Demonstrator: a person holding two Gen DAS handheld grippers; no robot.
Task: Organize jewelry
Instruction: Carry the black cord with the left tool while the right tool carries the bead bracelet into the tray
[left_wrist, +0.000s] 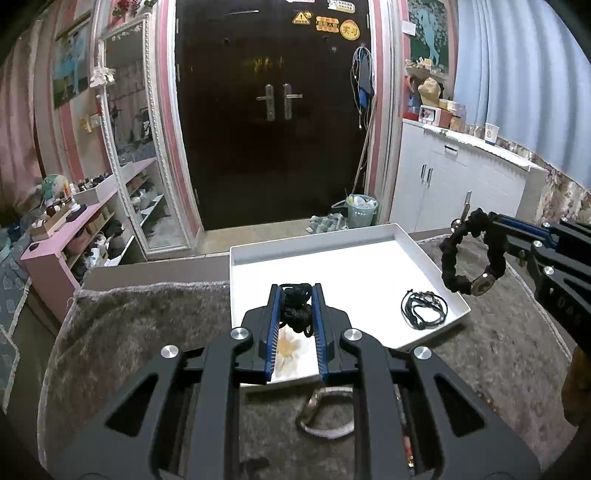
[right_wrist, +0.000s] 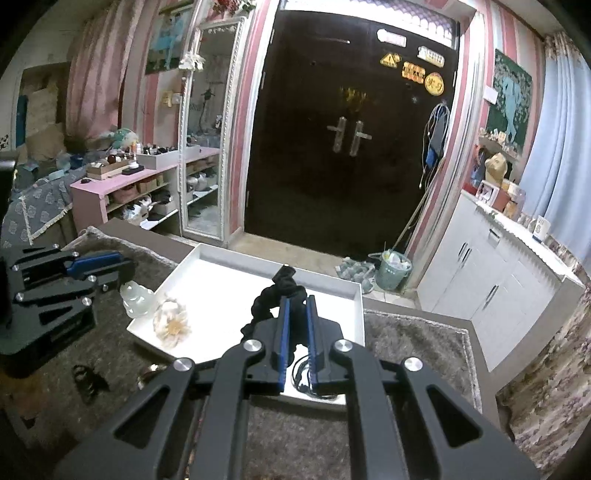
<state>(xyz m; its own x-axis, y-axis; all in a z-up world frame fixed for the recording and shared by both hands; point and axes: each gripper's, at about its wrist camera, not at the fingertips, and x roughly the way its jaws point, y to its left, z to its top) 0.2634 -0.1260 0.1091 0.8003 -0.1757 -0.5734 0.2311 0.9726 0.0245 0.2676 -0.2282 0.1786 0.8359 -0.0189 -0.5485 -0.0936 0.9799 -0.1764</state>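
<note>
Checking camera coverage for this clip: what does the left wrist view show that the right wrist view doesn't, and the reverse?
Left wrist only: the black braided bracelet hanging as a full loop from the right gripper, and a pale band on the grey rug.
Right wrist only: a pale carved pendant dangling under the left gripper.
Both: the white tray, flower ornament, black cords.

HIDDEN: left claw (left_wrist: 295, 291) fingers cover most of the black cord bundle (left_wrist: 293, 306) | white tray (left_wrist: 332, 258) near edge behind claw body | CUT OFF: right claw (left_wrist: 491, 221) body at picture edge | UNCLEAR: door stickers (left_wrist: 327, 24) text illegible; beaded item (left_wrist: 404, 424) under linkage unidentifiable
</note>
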